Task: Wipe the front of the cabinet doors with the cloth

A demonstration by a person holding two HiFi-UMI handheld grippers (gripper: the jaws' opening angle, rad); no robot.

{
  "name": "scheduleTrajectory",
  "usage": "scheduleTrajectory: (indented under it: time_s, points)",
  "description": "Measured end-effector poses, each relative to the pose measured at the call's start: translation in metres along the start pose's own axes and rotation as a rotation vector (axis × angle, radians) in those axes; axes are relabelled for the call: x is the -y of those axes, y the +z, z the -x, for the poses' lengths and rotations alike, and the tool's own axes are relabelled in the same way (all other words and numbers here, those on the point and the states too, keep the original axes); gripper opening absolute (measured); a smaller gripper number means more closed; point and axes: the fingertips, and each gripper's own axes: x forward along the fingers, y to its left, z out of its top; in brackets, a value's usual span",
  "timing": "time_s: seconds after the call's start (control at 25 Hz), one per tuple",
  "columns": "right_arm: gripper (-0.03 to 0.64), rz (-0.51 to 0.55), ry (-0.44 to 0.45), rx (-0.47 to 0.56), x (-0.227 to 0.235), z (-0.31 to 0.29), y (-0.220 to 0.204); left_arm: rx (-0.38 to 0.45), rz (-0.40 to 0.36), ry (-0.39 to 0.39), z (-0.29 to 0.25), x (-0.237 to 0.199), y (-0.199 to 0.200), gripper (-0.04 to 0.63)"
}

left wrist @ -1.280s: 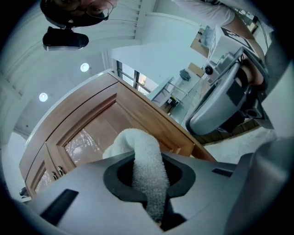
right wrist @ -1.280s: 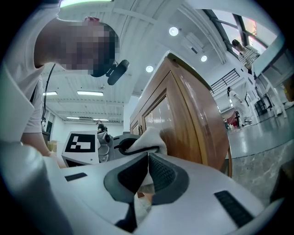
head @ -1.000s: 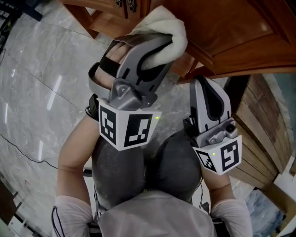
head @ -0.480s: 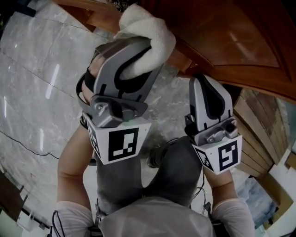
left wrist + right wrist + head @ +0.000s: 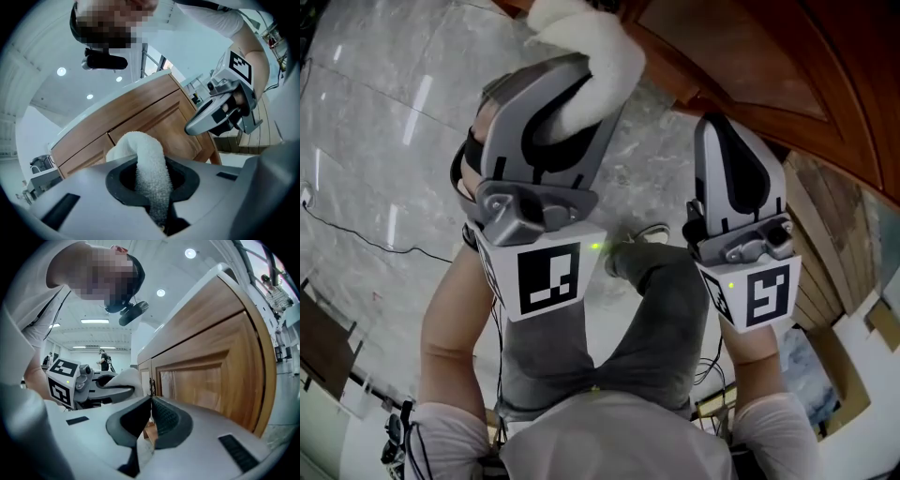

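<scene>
Cloth (image 5: 577,42) is clamped between the jaws of the left gripper (image 5: 577,94), its free end bunched toward the cabinet door (image 5: 750,66). Over the last second it has travelled leftward along the wood in the head view. Contact probably persists, though the frame edge crops it. The right gripper (image 5: 729,131) hangs idle, jaws pressed together on nothing. The wiping stroke is in progress.

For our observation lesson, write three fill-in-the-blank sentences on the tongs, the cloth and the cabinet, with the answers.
The left tongs are shut on a fluffy terry cloth coloured ____.
The right tongs are shut, holding ____.
The panelled cabinet doors are made of brown ____.
Missing words: white; nothing; wood.
</scene>
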Motion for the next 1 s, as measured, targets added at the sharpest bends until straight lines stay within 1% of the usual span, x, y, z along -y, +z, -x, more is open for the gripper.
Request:
scheduleTrajectory:
  time_s: [0.2, 0.72, 1.0]
  points:
    - [0.038, -0.013, -0.009, -0.033, -0.016, 0.018, 0.056, -0.038, 0.028, -0.014, 0.026, -0.029, 0.05, 0.072]
    - [0.038, 0.004, 0.007, -0.011, -0.063, 0.073, 0.216, -0.083, 0.028, 0.004, 0.094, -0.097, 0.185, 0.072]
    - [0.038, -0.001, -0.022, 0.015, -0.075, 0.102, 0.293, -0.113, 0.058, -0.008, 0.118, -0.122, 0.252, 0.072]
